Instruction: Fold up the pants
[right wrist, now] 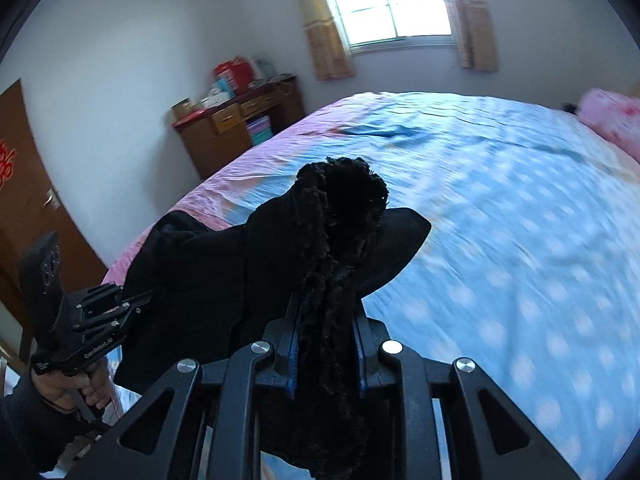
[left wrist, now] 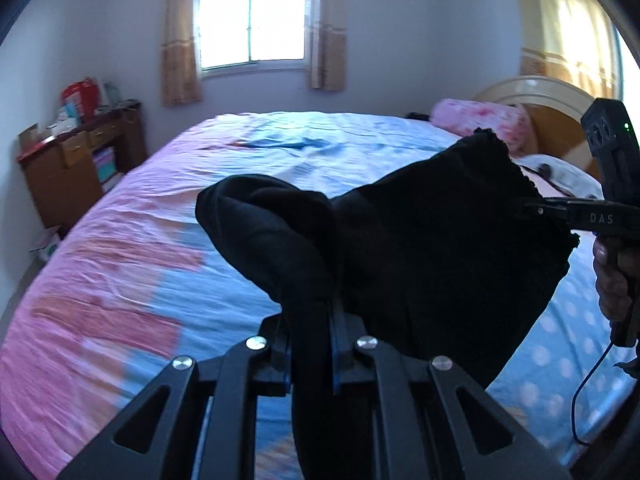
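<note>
The black pants [left wrist: 432, 248] hang in the air above the bed [left wrist: 168, 216], stretched between the two grippers and touching the sheet nowhere that I can see. The left gripper [left wrist: 310, 344] has its jaws clamped on a thick bunched fold of the cloth; the right gripper [right wrist: 326, 344] is pinched shut on a fuzzy, pile-like edge of the same garment (possibly a fleece lining, though the dark cloth shows little detail). Each gripper also appears in the other's view, at the far end of the cloth.

This looks like the carry or lay-out stage: the garment is lifted and spread, but no neat fold is set yet. The next move probably calls for lowering both ends together onto the bed, keeping the cloth taut so it lands flat, then bringing one end over the other.

The bed is broad, covered in a wrinkled sheet of pale blue with white dots, pink along the side toward the wooden desk [right wrist: 240, 120]. A pink pillow [left wrist: 480, 120] lies at the head of the bed by the curved headboard [left wrist: 540, 96]. Beyond the bed, a curtained window [right wrist: 384, 4] lights the white room.
</note>
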The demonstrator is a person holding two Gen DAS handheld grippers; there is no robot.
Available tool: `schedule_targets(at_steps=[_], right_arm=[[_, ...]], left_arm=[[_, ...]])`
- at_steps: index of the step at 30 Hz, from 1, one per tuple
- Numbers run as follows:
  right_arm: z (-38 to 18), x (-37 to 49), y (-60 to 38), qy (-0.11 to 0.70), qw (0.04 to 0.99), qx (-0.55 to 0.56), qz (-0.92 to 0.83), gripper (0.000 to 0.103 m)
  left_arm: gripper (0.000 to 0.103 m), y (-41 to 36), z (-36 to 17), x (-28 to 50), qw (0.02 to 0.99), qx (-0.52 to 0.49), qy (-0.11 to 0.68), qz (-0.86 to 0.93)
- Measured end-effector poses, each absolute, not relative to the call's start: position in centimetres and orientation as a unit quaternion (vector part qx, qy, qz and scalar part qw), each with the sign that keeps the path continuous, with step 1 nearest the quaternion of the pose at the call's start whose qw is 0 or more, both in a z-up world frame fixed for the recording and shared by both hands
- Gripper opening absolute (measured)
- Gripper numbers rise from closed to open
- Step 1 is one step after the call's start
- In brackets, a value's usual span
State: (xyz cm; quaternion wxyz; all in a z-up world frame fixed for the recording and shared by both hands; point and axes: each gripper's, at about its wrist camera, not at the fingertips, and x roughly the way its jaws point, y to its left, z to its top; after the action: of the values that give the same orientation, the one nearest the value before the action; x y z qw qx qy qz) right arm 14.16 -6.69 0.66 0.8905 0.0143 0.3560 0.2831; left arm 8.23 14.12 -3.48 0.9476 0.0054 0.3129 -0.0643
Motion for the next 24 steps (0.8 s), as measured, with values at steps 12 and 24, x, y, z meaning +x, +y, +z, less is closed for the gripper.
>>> schedule_targets(at_steps=[12,24], right_arm=[[-2.0,23.0,2.8,0.371,0.868,-0.017,0.33,0.021],[-6.7,28.2,5.7,0.412,0.85,-0.015,0.327,0.021]], left_arm=[[0.013,22.5,-6.6,12.9,0.942,-0.017,0.335,0.005],[0.013,24.0,-9.0,14.2,0.937,-0.023,0.349,0.018]])
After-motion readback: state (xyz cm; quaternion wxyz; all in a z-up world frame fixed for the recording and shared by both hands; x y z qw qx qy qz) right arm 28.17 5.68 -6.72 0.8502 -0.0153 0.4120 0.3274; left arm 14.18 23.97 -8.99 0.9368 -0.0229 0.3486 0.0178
